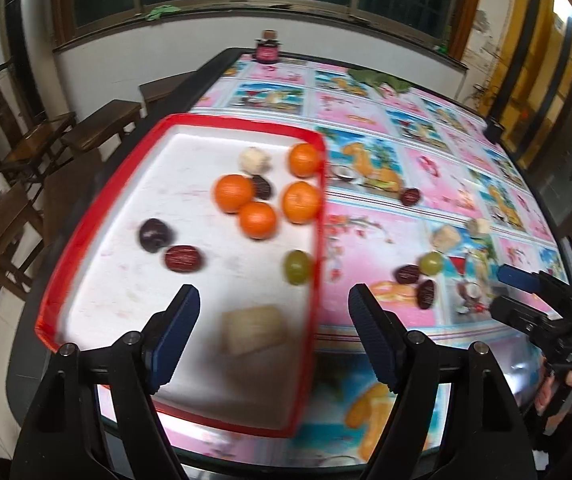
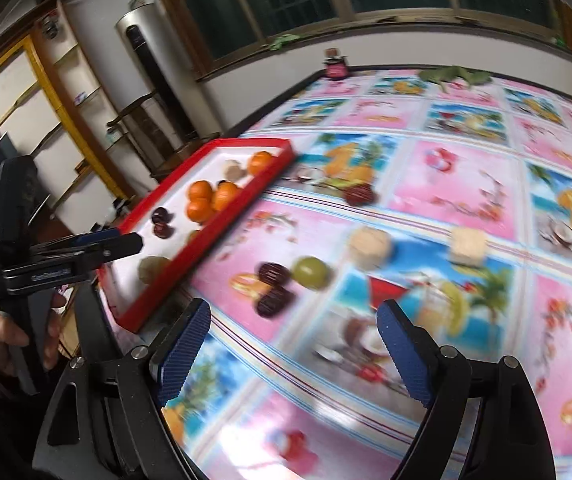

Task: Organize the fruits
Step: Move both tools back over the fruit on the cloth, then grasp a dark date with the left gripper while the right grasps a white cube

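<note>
A red-rimmed white tray (image 1: 86,240) lies on the table's left side. It holds several oranges (image 1: 234,193), dark dates (image 1: 183,258), a green grape (image 1: 297,266), a pale round cake (image 1: 253,159) and a beige block (image 1: 254,330). My left gripper (image 1: 274,336) is open and empty above the tray's near end. On the cloth right of the tray lie two dates (image 2: 274,286), a green grape (image 2: 310,272), two beige cakes (image 2: 369,245) and a lone date (image 2: 359,194). My right gripper (image 2: 295,352) is open and empty just before the two dates.
The table wears a pink fruit-print cloth (image 2: 465,200). A small dark jar (image 1: 268,49) stands at the far edge, with green leaves (image 1: 377,79) nearby. Wooden chairs (image 1: 38,140) stand left of the table. The other hand-held gripper shows at the right (image 1: 541,308).
</note>
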The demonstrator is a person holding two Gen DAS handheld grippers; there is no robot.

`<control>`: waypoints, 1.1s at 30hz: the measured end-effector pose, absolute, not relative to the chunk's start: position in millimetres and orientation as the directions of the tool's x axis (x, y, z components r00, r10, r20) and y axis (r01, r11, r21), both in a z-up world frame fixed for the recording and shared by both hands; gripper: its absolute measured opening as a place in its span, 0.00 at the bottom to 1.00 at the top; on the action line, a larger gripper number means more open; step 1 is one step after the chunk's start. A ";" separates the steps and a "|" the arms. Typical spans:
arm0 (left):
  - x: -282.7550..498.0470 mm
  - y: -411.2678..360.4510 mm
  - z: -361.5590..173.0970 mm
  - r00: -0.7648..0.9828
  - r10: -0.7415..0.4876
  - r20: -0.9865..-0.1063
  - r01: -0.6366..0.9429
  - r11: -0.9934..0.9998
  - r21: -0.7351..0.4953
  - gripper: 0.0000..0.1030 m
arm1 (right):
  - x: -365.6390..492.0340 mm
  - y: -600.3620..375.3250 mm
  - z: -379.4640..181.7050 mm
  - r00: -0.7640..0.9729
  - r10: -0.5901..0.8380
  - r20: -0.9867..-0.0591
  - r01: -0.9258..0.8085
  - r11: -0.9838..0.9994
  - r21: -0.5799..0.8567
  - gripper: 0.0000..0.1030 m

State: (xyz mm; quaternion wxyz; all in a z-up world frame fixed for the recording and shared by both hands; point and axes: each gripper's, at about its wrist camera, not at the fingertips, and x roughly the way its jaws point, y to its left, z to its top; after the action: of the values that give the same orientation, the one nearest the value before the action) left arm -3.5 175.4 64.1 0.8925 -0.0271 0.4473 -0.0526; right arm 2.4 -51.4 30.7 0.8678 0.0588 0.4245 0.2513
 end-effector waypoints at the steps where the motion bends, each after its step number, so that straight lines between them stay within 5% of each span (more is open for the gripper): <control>1: -4.5 167.7 64.4 0.591 -0.130 -0.796 0.087 0.991 -0.097 0.75 | 1.1 -58.4 29.3 0.518 0.478 -0.709 -0.374 0.872 0.315 0.84; 15: -9.0 87.3 42.8 0.515 -0.287 -0.808 0.258 0.951 -0.173 0.75 | 13.5 -102.5 30.0 0.601 0.370 -0.708 -0.262 0.929 0.262 0.84; 18: -4.6 80.5 35.6 0.499 -0.320 -0.805 0.270 0.941 -0.206 0.73 | 26.4 -106.7 27.4 0.619 0.290 -0.730 -0.215 0.956 0.198 0.76; 21: 1.1 73.8 29.8 0.486 -0.333 -0.808 0.286 0.934 -0.214 0.54 | 39.6 -111.0 22.5 0.608 0.280 -0.743 -0.194 0.960 0.204 0.69; 25: 10.9 69.8 22.0 0.470 -0.339 -0.815 0.280 0.933 -0.226 0.43 | 55.2 -111.4 16.6 0.601 0.263 -0.755 -0.177 0.965 0.195 0.64; 30: 18.3 63.3 16.9 0.464 -0.338 -0.819 0.286 0.932 -0.223 0.41 | 69.2 -107.2 10.0 0.593 0.226 -0.773 -0.160 0.974 0.163 0.61; 33: 20.0 58.3 15.4 0.468 -0.326 -0.821 0.298 0.933 -0.200 0.25 | 77.0 -104.8 5.7 0.586 0.213 -0.781 -0.153 0.976 0.152 0.55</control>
State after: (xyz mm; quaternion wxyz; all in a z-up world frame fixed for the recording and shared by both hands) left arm 20.0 58.3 15.4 0.8567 -0.0144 0.4823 -0.1821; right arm 77.0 -104.8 5.7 0.8899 0.0343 0.4430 0.1029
